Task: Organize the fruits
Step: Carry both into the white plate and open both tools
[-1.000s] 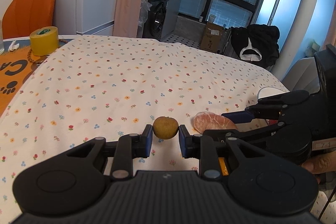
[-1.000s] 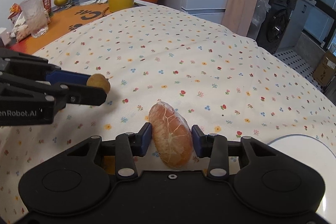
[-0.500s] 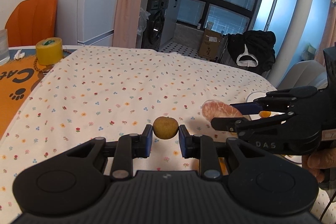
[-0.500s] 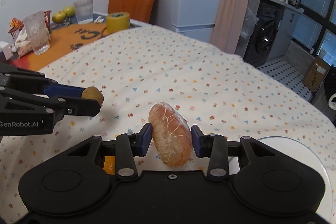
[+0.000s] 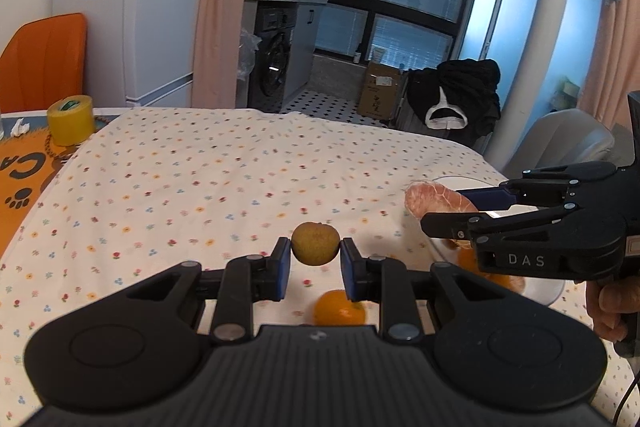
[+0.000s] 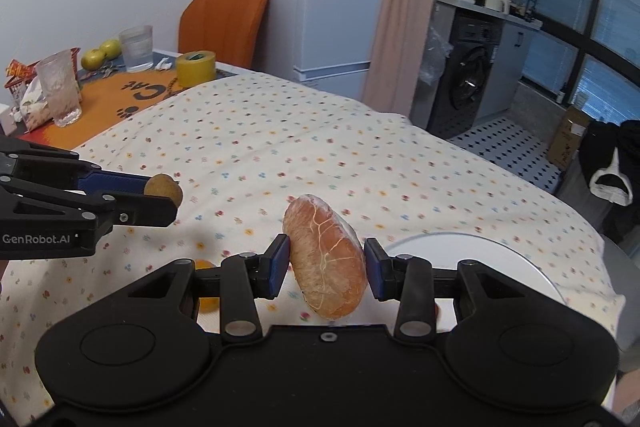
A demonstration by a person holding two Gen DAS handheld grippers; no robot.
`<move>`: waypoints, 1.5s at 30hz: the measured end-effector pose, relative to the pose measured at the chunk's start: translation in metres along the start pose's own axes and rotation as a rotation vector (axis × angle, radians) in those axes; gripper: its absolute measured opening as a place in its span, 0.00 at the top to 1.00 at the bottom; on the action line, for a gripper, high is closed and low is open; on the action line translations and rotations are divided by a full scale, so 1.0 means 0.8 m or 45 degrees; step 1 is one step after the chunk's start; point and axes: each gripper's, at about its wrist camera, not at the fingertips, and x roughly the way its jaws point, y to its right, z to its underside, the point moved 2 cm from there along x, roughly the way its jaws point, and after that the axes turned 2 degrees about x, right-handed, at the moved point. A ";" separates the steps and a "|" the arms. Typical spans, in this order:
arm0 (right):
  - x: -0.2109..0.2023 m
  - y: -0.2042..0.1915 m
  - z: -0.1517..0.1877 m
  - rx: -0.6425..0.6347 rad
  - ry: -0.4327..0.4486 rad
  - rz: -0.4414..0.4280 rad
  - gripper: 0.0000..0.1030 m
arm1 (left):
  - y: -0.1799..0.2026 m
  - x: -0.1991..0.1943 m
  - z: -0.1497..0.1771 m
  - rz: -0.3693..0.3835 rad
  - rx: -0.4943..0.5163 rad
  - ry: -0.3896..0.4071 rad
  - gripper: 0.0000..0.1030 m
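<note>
Pinching a small brown round fruit (image 5: pixel 315 243) between its blue pads, the left tool (image 5: pixel 315 264) hangs above the flowered tablecloth (image 5: pixel 208 183). The right tool (image 6: pixel 326 264) is pressed on a peeled pomelo segment in clear wrap (image 6: pixel 325 259), held in the air near the left rim of a white plate (image 6: pixel 496 251). An orange fruit (image 5: pixel 339 311) lies on the cloth under the left tool, partly hidden by its body. More orange fruit (image 5: pixel 472 261) lies on the plate behind the right tool. At the far left of the table stand a yellow tape roll (image 6: pixel 196 69), two glasses (image 6: pixel 60 93) and two green fruits (image 6: pixel 102 53).
</note>
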 end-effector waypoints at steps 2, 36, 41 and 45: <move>-0.006 0.007 0.004 0.010 0.004 0.012 0.63 | 0.008 -0.001 -0.001 0.009 0.010 0.003 0.76; -0.055 0.140 0.086 0.260 0.033 0.220 0.63 | 0.115 0.066 -0.009 0.117 0.169 -0.039 0.76; -0.050 0.147 0.099 0.290 0.015 0.212 0.63 | 0.122 0.082 -0.007 0.124 0.176 -0.065 0.76; -0.047 0.154 0.104 0.341 0.017 0.211 0.61 | 0.127 0.090 -0.004 0.140 0.175 -0.077 0.76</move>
